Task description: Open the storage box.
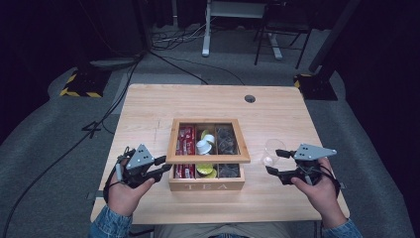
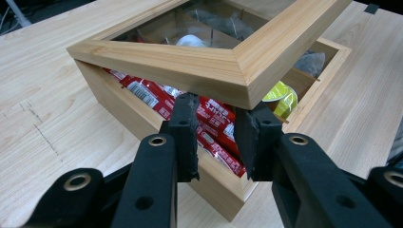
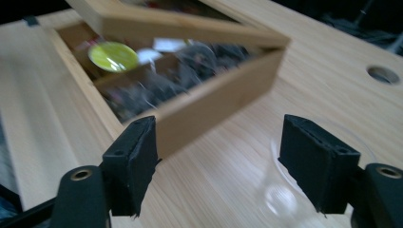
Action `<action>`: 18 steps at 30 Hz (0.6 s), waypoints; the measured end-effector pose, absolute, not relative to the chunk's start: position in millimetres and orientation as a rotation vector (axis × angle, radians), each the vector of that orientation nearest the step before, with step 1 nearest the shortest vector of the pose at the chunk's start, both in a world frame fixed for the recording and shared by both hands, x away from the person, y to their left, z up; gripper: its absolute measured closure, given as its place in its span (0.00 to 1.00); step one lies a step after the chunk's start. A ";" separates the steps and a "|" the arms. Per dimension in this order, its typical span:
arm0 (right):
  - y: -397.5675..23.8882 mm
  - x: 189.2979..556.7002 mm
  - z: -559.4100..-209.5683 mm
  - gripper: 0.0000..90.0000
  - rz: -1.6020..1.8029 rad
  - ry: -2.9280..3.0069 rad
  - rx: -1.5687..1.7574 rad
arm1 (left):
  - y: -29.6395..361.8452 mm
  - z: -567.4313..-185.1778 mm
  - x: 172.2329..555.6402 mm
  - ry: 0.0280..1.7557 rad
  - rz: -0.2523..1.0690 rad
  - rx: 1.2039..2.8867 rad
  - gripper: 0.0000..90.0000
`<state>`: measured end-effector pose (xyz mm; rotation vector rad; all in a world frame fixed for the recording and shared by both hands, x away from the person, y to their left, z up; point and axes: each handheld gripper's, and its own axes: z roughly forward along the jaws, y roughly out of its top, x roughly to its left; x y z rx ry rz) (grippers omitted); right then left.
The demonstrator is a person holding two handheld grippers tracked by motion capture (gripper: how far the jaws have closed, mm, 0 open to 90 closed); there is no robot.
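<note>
A wooden tea box [image 1: 207,186] stands in the middle of the table with its glass-paned lid [image 1: 208,158] raised at the front. Red packets [image 1: 185,136], white and yellow capsules [image 1: 204,145] and dark tea bags [image 1: 227,139] fill its compartments. My left gripper [image 1: 163,165] is at the box's front left, its jaws narrow and their tips pinched at the lid's corner [image 2: 240,80], holding the lid [image 3: 190,26] up. My right gripper [image 1: 274,162] hovers to the right of the box, open and holding nothing, with a clear glass [image 1: 271,151] just beyond it. The glass [image 3: 285,190] shows blurred between the right jaws.
The light wooden table [image 1: 148,109] has a round cable hole [image 1: 250,98] at the back right. Cables and desk legs [image 1: 205,44] lie on the grey floor beyond. A person's hands and denim sleeves come in at the front edge.
</note>
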<state>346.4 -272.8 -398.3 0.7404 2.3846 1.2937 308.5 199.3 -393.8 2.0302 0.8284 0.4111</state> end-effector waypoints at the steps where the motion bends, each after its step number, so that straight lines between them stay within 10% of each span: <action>1: -262.7 344.4 -391.6 0.35 1.335 2.391 0.704 | 199.6 -392.7 309.3 0.830 0.409 2.035 0.77; 18: -206.6 345.2 -384.5 0.42 1.270 2.417 0.496 | 197.3 -393.3 310.3 0.848 0.397 2.037 0.74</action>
